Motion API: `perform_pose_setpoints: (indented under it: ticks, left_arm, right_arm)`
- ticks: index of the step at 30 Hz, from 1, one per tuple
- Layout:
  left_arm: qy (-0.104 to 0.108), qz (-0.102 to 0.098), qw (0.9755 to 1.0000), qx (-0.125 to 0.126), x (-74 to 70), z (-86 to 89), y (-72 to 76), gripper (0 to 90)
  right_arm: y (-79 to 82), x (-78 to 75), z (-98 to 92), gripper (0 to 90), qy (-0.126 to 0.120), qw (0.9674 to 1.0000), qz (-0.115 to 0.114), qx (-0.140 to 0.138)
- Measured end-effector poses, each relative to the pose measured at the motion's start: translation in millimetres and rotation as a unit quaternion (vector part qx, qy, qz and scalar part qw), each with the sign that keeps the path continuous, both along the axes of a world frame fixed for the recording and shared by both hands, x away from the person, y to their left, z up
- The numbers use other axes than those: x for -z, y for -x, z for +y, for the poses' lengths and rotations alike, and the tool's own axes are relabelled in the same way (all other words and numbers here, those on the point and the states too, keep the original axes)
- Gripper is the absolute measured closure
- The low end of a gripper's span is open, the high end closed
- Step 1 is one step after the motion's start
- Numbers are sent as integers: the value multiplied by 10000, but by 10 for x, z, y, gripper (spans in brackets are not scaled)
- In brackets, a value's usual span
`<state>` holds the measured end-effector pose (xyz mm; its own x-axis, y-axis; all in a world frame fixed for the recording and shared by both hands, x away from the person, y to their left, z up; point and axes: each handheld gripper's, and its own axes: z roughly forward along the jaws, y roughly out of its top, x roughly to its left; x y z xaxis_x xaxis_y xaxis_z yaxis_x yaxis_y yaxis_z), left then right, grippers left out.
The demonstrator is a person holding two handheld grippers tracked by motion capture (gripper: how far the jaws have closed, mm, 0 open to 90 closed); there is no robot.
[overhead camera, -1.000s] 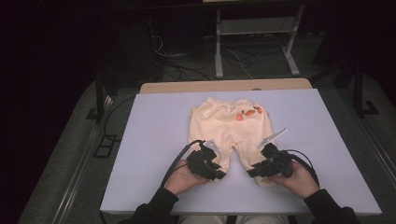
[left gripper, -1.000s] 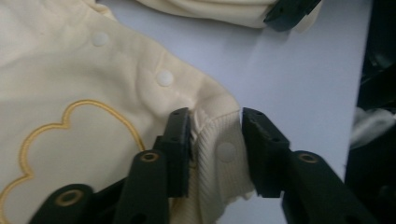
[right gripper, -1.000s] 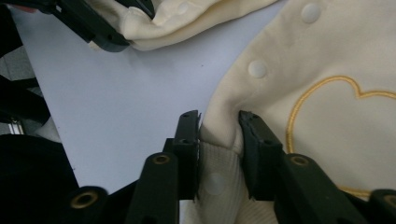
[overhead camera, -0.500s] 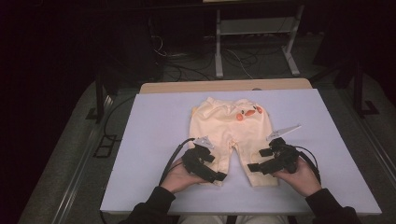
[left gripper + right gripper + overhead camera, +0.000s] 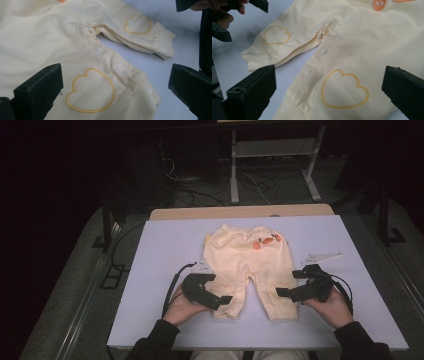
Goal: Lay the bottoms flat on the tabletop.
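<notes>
The pale yellow baby trousers lie flat in the middle of the white table, legs toward the person. The left gripper sits at the cuff of one leg, the right gripper at the other; both have just been opening, jaws now spread wide with nothing pinched. To do this well, lift both straight off the trousers so no pad drags a cuff out of line.
</notes>
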<state>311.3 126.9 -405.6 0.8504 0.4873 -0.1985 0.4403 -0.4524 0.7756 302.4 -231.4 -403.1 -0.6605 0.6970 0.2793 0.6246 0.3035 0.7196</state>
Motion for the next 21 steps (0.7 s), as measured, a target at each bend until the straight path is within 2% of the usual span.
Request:
perform_pose_setpoints:
  ticks: [4, 11, 21]
  left_arm:
    - [139, -120, 9997, -177, -53, 129, 6, 0]
    - [133, -170, 9993, -304, -76, 270, 34, 0]
    - [228, -280, 9981, -504, -63, 482, 97, 0]
  right_arm:
    - [18, -16, -105, 0, -81, 9998, -124, 121]
    - [77, -30, -237, 0, -210, 9989, -266, 309]
    - [170, 13, -395, 0, -170, 9979, -380, 496]
